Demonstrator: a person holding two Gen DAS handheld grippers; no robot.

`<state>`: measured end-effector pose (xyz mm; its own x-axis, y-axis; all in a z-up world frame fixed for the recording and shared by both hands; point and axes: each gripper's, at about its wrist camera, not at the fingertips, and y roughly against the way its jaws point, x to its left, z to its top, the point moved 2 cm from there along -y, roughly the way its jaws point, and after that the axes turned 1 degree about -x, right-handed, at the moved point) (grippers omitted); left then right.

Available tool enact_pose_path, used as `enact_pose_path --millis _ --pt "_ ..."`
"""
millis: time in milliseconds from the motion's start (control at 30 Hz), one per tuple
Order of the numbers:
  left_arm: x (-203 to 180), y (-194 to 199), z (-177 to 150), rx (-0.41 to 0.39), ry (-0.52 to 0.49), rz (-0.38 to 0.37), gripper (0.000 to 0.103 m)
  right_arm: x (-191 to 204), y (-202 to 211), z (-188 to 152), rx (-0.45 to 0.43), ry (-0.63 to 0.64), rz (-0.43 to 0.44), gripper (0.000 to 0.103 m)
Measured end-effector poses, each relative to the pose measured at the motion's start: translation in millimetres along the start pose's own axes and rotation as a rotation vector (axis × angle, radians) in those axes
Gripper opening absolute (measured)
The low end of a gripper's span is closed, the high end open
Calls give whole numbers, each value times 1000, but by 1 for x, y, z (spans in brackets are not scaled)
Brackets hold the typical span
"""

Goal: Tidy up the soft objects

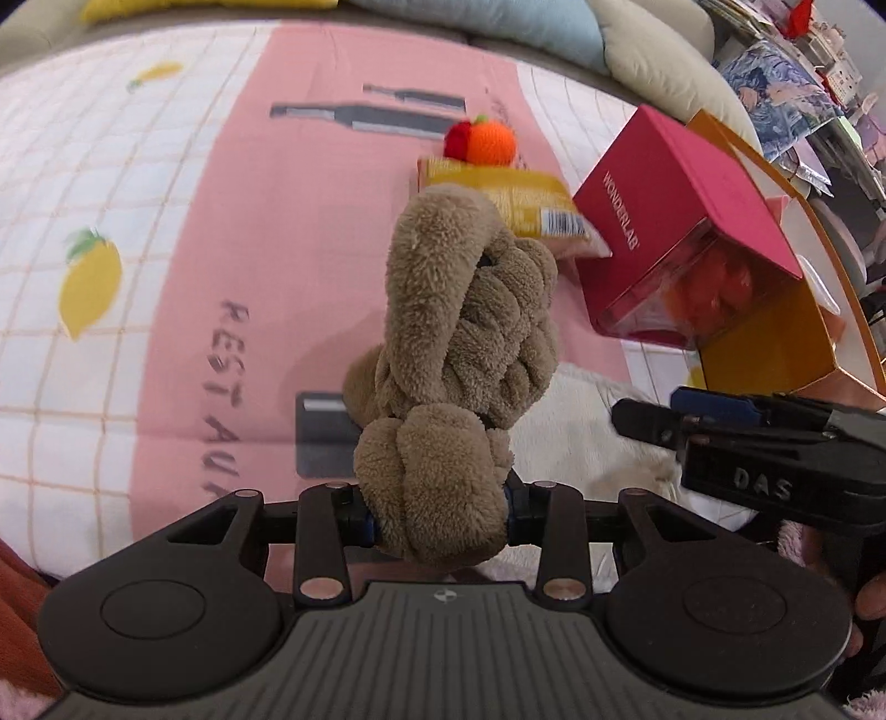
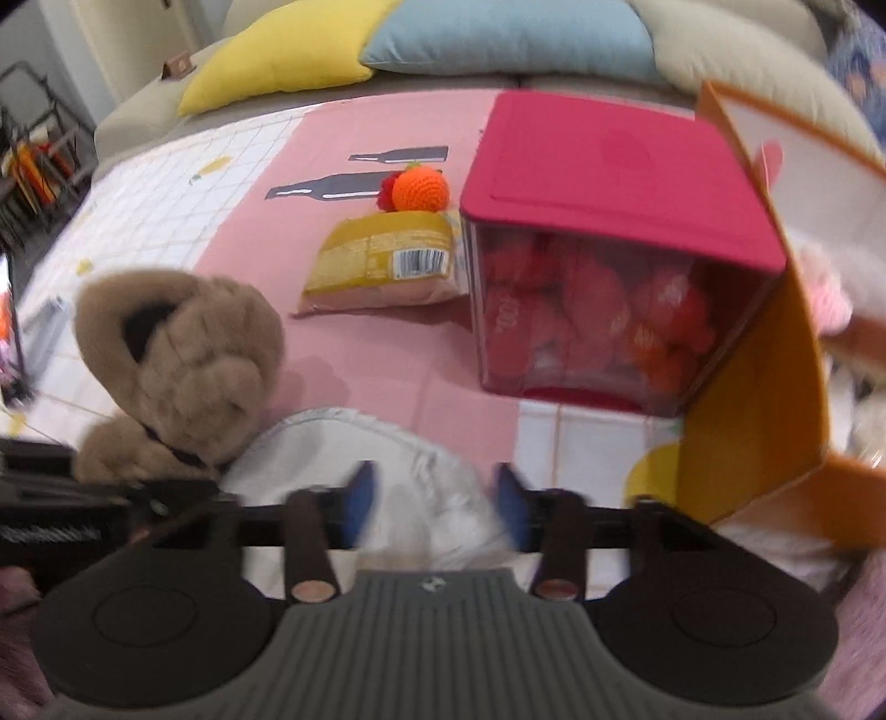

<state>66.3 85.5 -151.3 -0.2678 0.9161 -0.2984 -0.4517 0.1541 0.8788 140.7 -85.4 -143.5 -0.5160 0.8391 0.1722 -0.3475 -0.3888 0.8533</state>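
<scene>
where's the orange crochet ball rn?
Orange crochet ball sits on the pink mat, just behind the yellow packet and left of the red-lidded box; upper centre in both wrist views.

Pink/white checked cloth (image 2: 166, 199) w/ lemon & bottle prints, yellow snack packet (image 2: 382, 260) lying flat, clear box w/ magenta lid (image 2: 620, 249) just right of it, orange carton (image 2: 758, 387) touching box, yellow (image 2: 288, 55) & blue (image 2: 509, 39) cushions behind.

Bright, fisheye-warped; right view motion-blurred
</scene>
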Motion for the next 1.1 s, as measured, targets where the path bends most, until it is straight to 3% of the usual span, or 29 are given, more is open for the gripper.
enact_pose_path --millis 67,233,333,500,567,767,1100 --pt "1 -3 0 10 6 -7 42 4 -7 -4 44 7 0 82" --pt "2 -5 -2 20 7 -11 42 23 -22 -13 90 127 -51 87" --pt "3 -7 -2 31 10 -17 42 37 -28 -21 103 219 -100 71" --pt "2 -12 -3 42 6 -21 42 46 -21 -27 60 280 -126 23" --pt "2 -12 -3 43 6 -24 42 46 -17 -28 44 276 -112 14" --pt "1 -3 -3 7 -4 -19 42 44 6 -23 -38 245 -72 10" --pt "-17 46 7 -120 -53 -8 41 27 66 0 -198 169 -100 10"
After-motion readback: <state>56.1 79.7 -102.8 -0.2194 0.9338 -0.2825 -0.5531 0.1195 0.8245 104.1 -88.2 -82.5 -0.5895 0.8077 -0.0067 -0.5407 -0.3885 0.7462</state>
